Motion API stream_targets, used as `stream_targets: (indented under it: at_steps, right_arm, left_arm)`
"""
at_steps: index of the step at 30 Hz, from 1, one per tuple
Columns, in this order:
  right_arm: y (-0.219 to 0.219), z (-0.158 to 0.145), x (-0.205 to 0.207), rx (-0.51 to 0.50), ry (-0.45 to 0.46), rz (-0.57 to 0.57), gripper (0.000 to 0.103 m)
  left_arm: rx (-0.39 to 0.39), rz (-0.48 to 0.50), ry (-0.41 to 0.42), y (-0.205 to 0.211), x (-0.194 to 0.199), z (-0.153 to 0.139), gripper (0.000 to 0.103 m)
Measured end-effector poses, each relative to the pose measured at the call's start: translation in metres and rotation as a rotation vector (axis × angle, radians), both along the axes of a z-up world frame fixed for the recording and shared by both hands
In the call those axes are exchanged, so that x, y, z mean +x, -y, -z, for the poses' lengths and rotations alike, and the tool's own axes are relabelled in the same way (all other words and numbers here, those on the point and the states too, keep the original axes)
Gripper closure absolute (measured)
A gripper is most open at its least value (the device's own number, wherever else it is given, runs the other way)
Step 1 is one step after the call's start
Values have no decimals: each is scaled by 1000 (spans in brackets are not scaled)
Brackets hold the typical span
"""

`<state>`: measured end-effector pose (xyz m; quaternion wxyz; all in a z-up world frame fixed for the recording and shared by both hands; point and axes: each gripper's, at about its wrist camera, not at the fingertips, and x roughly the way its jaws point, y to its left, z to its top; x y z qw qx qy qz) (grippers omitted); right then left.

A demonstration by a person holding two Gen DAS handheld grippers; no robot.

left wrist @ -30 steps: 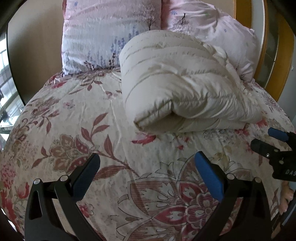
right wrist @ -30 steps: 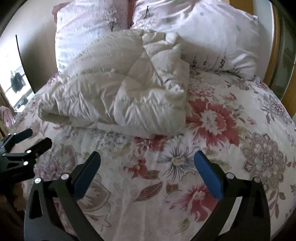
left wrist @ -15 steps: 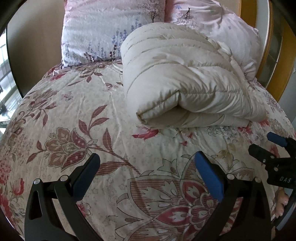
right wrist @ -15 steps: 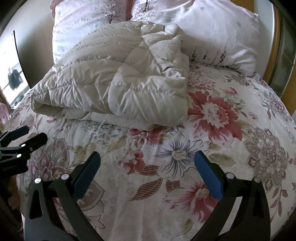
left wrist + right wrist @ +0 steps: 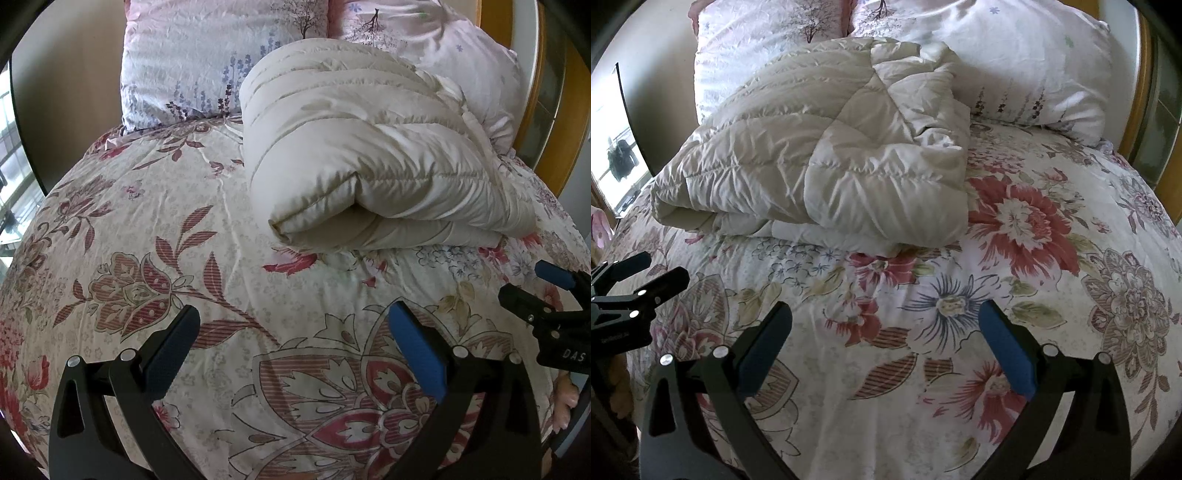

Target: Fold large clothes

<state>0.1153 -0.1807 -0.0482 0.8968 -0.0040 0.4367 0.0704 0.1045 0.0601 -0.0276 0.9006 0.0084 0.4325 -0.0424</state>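
The folded cream quilt (image 5: 369, 155) lies on the floral bed (image 5: 147, 221), against the pillows (image 5: 207, 59). The left view shows its rolled fold end; the right view its loose layered corner (image 5: 886, 177). Left gripper (image 5: 295, 350) and right gripper (image 5: 886, 347) hover short of it, jaws apart, empty.

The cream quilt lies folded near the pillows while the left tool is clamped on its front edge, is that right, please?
Not quite: the cream quilt lies folded near the pillows, but the left tool is open and apart from it, over the floral bedspread, as the left wrist view shows.
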Motion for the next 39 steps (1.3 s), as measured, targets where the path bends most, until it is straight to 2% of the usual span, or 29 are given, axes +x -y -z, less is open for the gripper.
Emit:
stream_targets:
  at_steps: [39]
  right_arm:
    - [-2, 2, 1, -3, -6, -4, 2]
  left_arm:
    - [-2, -6, -8, -1, 1, 2, 1]
